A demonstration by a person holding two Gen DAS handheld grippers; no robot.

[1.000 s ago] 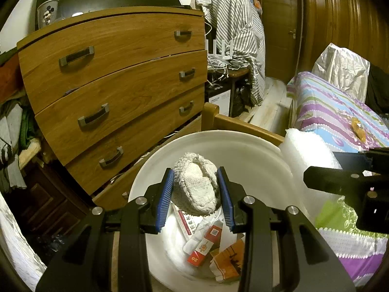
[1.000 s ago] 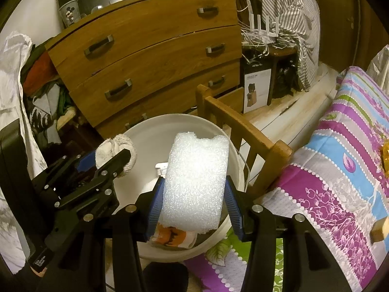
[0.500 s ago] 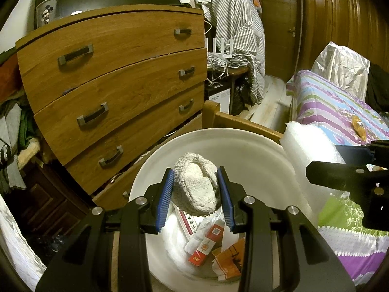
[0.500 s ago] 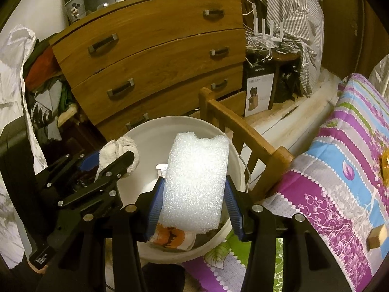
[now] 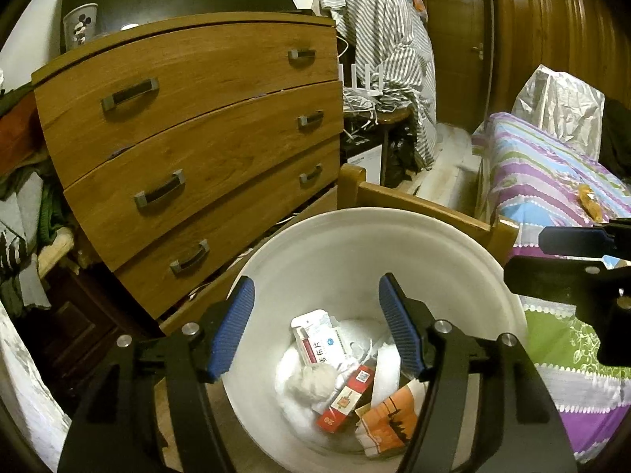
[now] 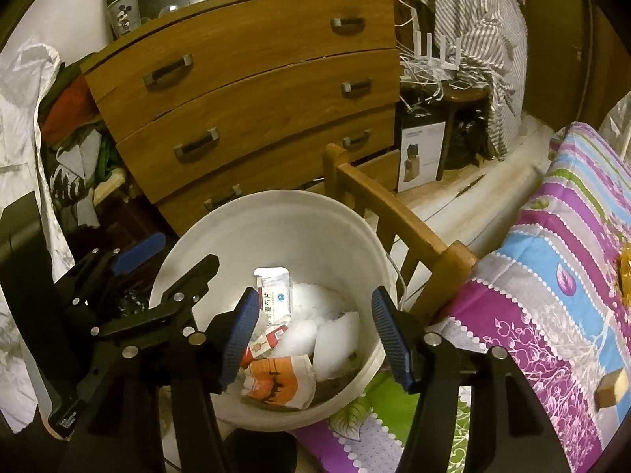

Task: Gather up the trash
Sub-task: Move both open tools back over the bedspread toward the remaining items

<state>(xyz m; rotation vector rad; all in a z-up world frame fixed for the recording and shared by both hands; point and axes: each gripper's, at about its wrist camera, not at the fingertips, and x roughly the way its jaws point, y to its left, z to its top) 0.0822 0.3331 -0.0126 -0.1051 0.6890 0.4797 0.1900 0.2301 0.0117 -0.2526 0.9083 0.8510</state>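
Dresser [image 5: 189, 134], three curved wooden drawers, fills the back of both views, with a striped cloth [image 5: 378, 39] draped to its right. Bed [image 6: 552, 276] under a striped, flowered cover lies along the right side; its wooden rail [image 6: 394, 220] runs just beside the bin. Bin [image 5: 355, 244], a round white bucket, stands on the floor between dresser and bed. Left gripper [image 5: 317, 327] hangs over the bin's near rim, its jaws opening, blue pads wide apart with nothing between them. Right gripper [image 6: 315, 335] hangs over the bin from the bed side, jaws likewise opening and empty. Trash sits at the bottom of the bin: foam [image 6: 315, 327], white and crumpled, lies toward the bed side; an orange-and-white wrapper [image 6: 280, 382] lies at the near edge; a white box [image 5: 319, 339] with red print leans toward the far side; a red carton [image 5: 347, 398] rests by the wrapper; a whitish rag ball [image 5: 315, 382] sits just beside the carton.
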